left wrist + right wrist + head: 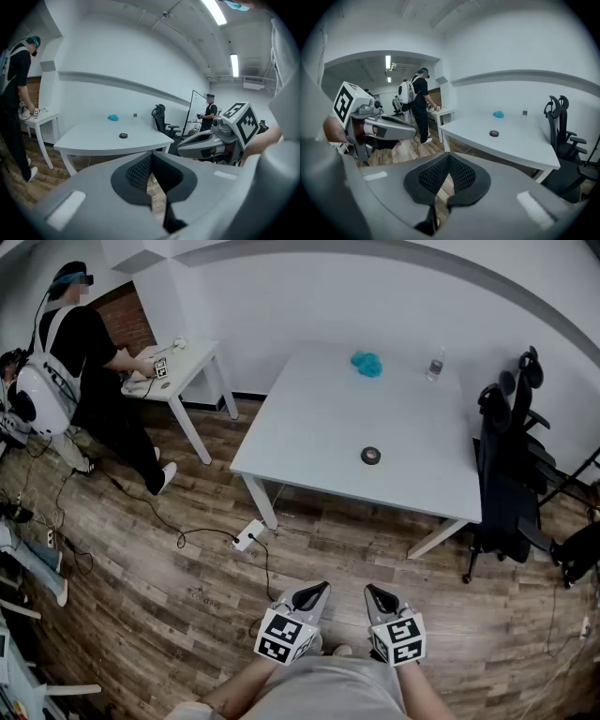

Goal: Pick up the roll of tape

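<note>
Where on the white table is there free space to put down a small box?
The table's whole left half is bare, from the near edge to the far edge. Also free: the near right strip between the roll of tape and the chair. Busiest is the far edge, where the teal cloth and bottle sit.

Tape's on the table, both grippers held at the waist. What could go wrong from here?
1. A power strip and its cable lie on the floor between the person and the white table: a trip or snag risk on the approach.
2. The left gripper and right gripper are both shut; unless one opens first, it would probably shove the roll of tape rather than grip it.
3. The roll lies flat on the smooth top, so it may slide.
</note>
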The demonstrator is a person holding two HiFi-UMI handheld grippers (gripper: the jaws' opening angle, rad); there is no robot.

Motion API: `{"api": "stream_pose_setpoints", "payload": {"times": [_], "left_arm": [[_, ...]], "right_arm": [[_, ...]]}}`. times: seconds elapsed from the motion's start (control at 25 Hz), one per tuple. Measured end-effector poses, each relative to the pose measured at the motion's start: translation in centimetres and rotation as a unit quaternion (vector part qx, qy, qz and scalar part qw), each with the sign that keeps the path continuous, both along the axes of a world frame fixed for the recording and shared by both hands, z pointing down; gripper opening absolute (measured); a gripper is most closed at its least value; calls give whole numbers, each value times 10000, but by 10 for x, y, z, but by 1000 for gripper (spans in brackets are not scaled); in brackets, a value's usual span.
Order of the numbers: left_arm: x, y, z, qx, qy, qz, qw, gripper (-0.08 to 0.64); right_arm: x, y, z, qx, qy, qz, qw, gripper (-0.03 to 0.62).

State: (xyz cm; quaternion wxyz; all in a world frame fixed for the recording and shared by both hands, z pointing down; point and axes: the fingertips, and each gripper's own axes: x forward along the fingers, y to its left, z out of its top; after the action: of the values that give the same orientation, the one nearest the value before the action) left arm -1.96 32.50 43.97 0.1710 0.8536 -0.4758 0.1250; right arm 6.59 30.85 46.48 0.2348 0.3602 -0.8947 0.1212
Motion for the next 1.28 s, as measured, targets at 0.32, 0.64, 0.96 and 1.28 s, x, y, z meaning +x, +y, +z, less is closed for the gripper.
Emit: {"api": "stream_pose_setpoints", "payload": {"times": [0.32,0.64,0.96,1.28], "left_arm": [[55,17,-2,-59,-45,146,9999,18],[78,19,0,-112,-128,348,9993,18],[75,13,-2,-48,-138,375,9992,18],[57,2,-2,22,-190,405,9990,18]], "right_arm": [[50,25,6,-216,-126,118,9996,6],[69,33,9,-258,-161,210,9993,6],[67,25,12,-319,-316,259,9987,8],[50,13,8,-227,-368,343,9985,8]]}}
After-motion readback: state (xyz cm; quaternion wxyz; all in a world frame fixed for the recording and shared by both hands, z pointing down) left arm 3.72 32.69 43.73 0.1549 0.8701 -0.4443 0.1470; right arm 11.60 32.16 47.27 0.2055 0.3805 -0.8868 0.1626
